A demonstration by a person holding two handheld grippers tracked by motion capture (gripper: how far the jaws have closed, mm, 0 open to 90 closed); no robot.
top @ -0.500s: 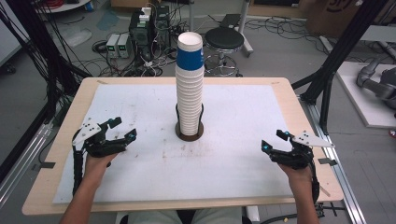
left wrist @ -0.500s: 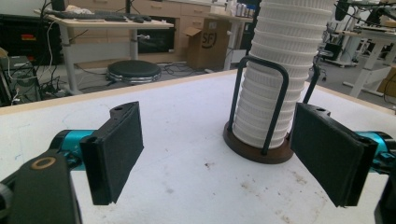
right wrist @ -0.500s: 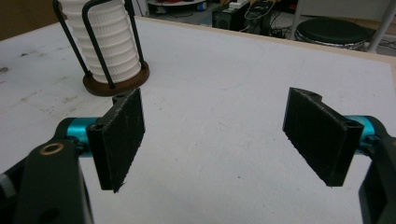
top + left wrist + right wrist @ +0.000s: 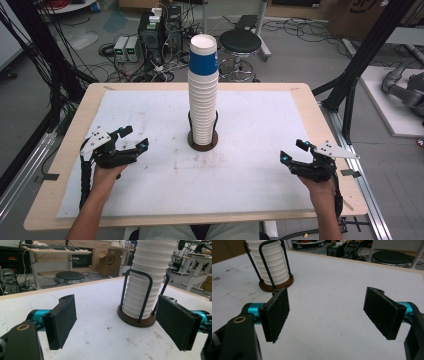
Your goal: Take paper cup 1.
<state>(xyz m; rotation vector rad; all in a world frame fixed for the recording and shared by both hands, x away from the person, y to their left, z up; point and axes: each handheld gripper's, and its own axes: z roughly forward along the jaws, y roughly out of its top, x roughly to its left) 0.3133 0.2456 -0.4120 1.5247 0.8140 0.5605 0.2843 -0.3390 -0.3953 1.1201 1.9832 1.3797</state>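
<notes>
Cluttered lab floor with cables, power boxes and a round black stool (image 4: 241,41) lies beyond the table (image 4: 75,125), whose wooden top is covered by a stained white mat (image 4: 260,150).

Going from left to right as I steer from afar: the left gripper (image 4: 131,139) sits at the left side of the mat, held in a hand (image 4: 107,175), jaws spread wide with nothing between them. In the left gripper view its two black pads (image 4: 62,321) frame bare mat, with the cup stack ahead and to the right.

At the middle of the mat stands a tall stack of cups (image 4: 203,95), white ribbed ones nested together with a blue-banded cup near the top. The stack sits in a holder (image 4: 202,142), a round brown base with thin black wire loops rising only around the lowest cups.

At the right, the right gripper (image 4: 292,151) rests near the table's edge, also wide open and empty, well apart from the stack.

My judgement of the risks: the stack is tall and braced only at the bottom, so a sideways nudge high up could tip it or spill cups. Pinching a rim too hard could crush it, and nested cups may come away several at once.
</notes>
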